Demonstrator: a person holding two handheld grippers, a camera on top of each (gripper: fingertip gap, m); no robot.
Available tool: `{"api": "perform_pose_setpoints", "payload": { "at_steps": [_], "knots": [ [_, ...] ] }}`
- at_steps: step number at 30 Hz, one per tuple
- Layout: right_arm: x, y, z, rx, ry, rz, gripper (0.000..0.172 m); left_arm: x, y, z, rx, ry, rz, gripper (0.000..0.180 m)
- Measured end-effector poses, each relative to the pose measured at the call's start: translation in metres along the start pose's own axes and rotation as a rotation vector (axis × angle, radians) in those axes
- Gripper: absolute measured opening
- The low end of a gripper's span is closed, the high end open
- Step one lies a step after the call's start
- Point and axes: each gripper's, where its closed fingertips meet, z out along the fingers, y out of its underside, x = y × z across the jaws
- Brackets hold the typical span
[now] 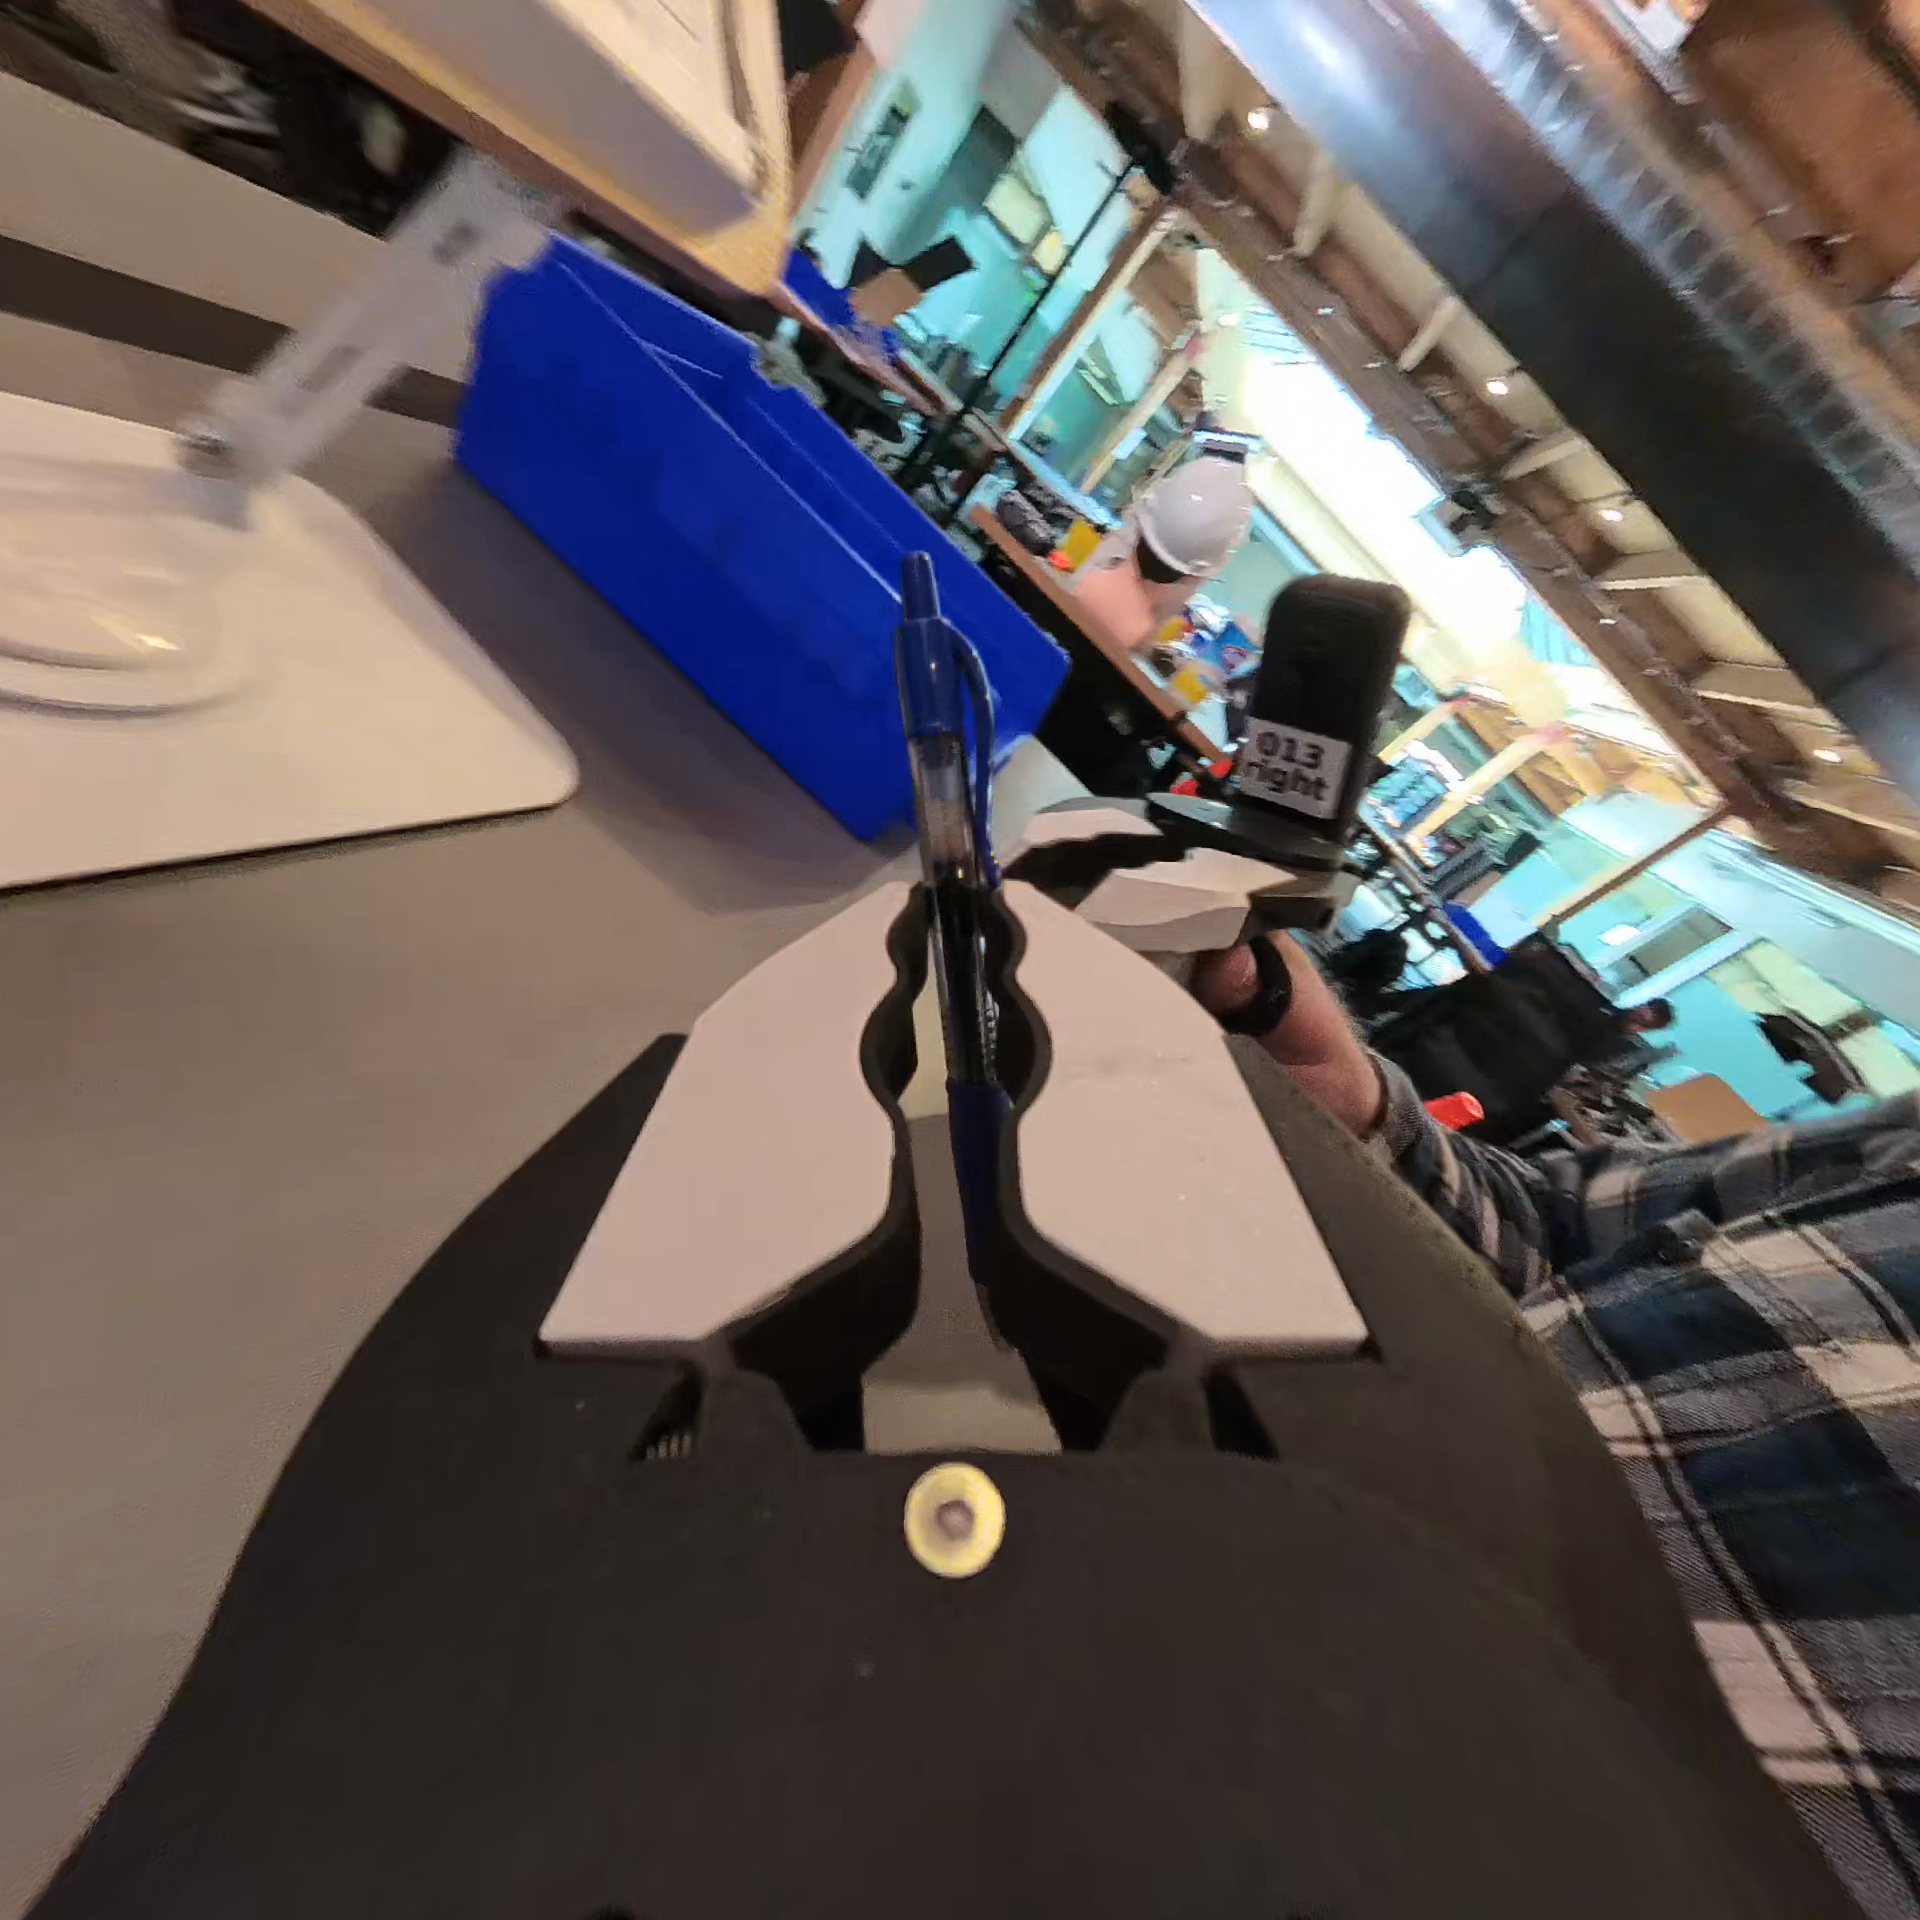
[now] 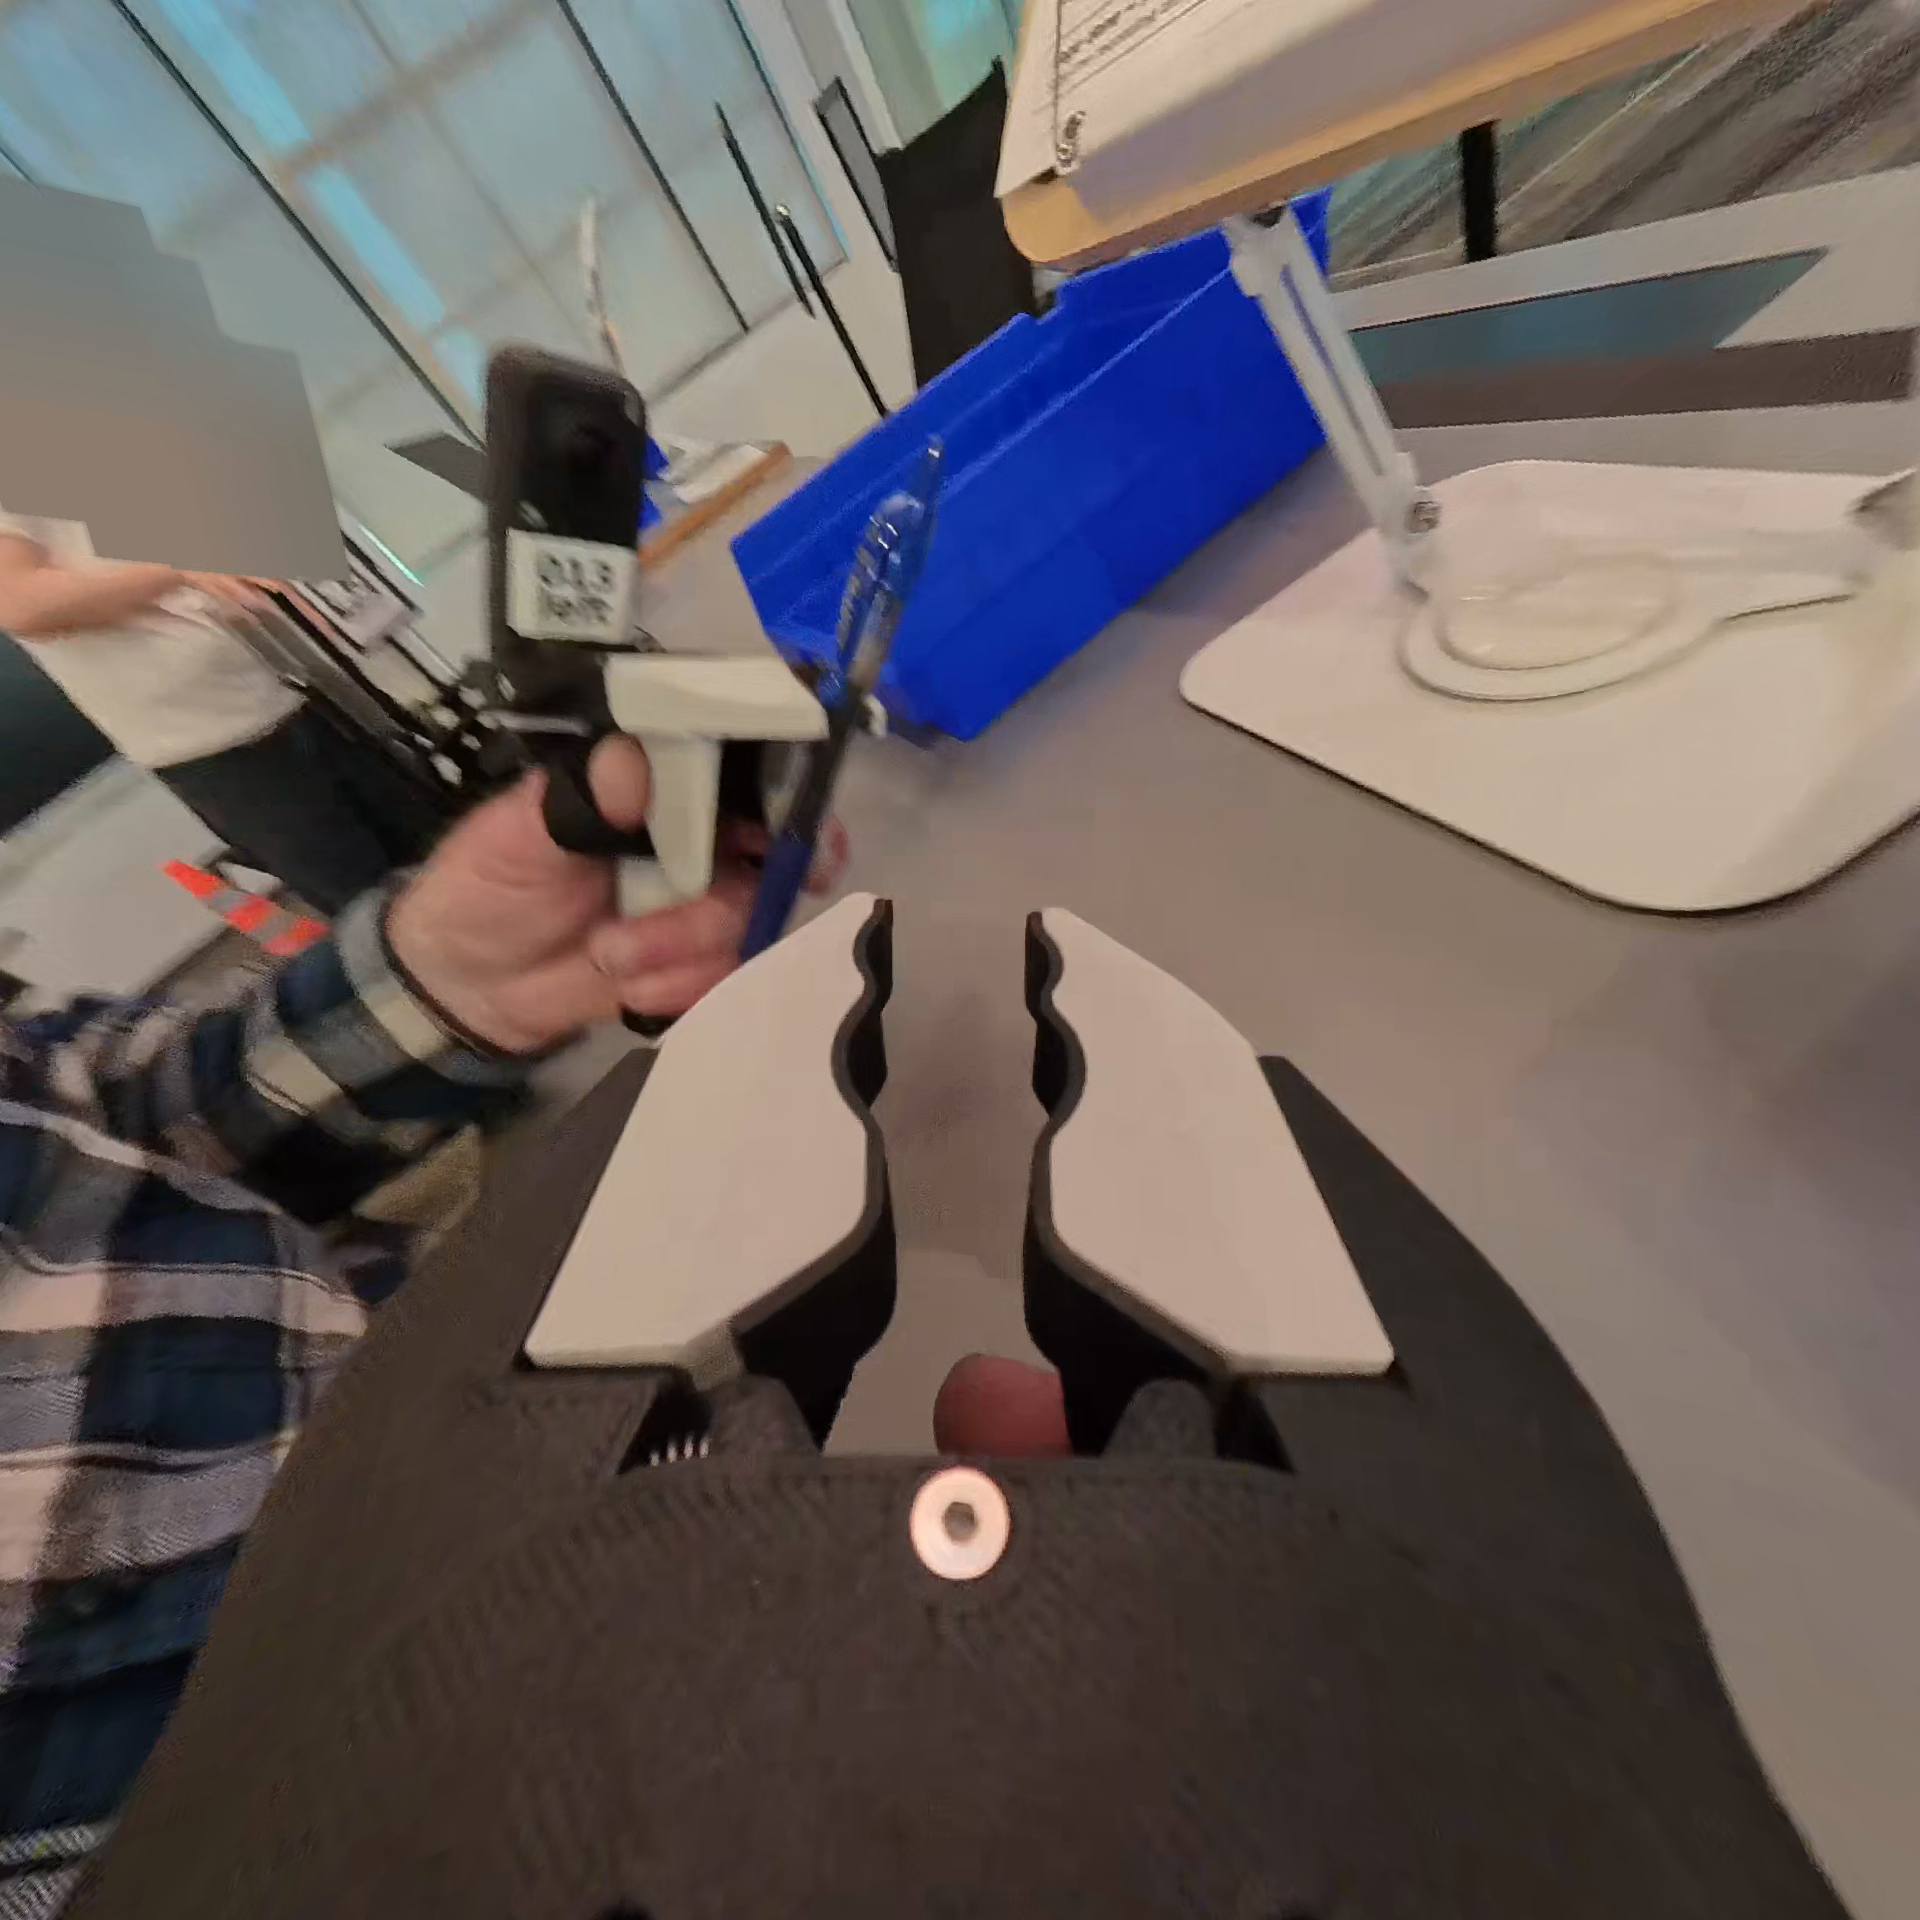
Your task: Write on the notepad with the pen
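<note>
My left gripper [image 1: 961,904] is shut on a blue pen [image 1: 940,748]. The pen stands upright between its pads, clip end up and blue grip below. The right wrist view shows the same: the left gripper [image 2: 831,707] pinches the pen [image 2: 852,644] above the grey table. My right gripper [image 2: 956,925] is open and empty, its fingers apart just right of the pen's lower end. It also shows in the left wrist view [image 1: 1122,883], right beside the pen. A white notepad [image 2: 1195,62] rests on a raised wooden board at the top.
A blue bin [image 1: 727,520] stands on the grey table [image 1: 364,1039] behind the pen. A white stand base [image 2: 1610,727] with a slanted arm [image 2: 1320,364] sits at the right. A person's hand and plaid sleeve [image 2: 156,1195] are at the left. Across from one pair of fingers to the other is roughly 6 cm.
</note>
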Motion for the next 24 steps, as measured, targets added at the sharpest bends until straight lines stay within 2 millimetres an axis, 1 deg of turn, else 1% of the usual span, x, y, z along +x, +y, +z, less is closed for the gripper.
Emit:
{"api": "perform_pose_setpoints", "payload": {
  "at_steps": [3, 6, 7, 10, 13, 17, 19, 21, 24],
  "knots": [
    [-0.005, -0.004, 0.007, 0.081, -0.119, 0.158, 0.028, 0.012, 0.021, 0.024, -0.032, 0.096, -0.065, 0.010],
    [-0.006, -0.010, 0.007, 0.140, -0.233, 0.277, 0.030, 0.025, 0.037, 0.039, -0.050, 0.183, -0.113, 0.009],
    [-0.007, -0.012, 0.005, 0.160, -0.267, 0.298, 0.025, 0.028, 0.040, 0.042, -0.047, 0.201, -0.125, 0.009],
    [-0.015, -0.014, 0.003, 0.169, -0.358, 0.330, 0.016, 0.035, 0.044, 0.045, -0.043, 0.266, -0.168, 0.010],
    [-0.018, -0.012, 0.004, 0.165, -0.396, 0.357, 0.015, 0.037, 0.046, 0.045, -0.041, 0.313, -0.199, 0.010],
    [-0.016, -0.009, 0.001, 0.144, -0.354, 0.326, 0.015, 0.036, 0.049, 0.046, -0.058, 0.322, -0.216, 0.009],
    [-0.011, -0.006, -0.001, 0.116, -0.298, 0.310, 0.015, 0.032, 0.051, 0.047, -0.067, 0.283, -0.199, 0.009],
    [-0.001, -0.003, -0.008, 0.098, -0.218, 0.295, 0.015, 0.028, 0.048, 0.043, -0.053, 0.250, -0.180, 0.012],
    [0.019, 0.008, -0.022, 0.031, -0.072, 0.280, 0.014, 0.018, 0.045, 0.033, -0.078, 0.141, -0.070, 0.021]
  ]
}}
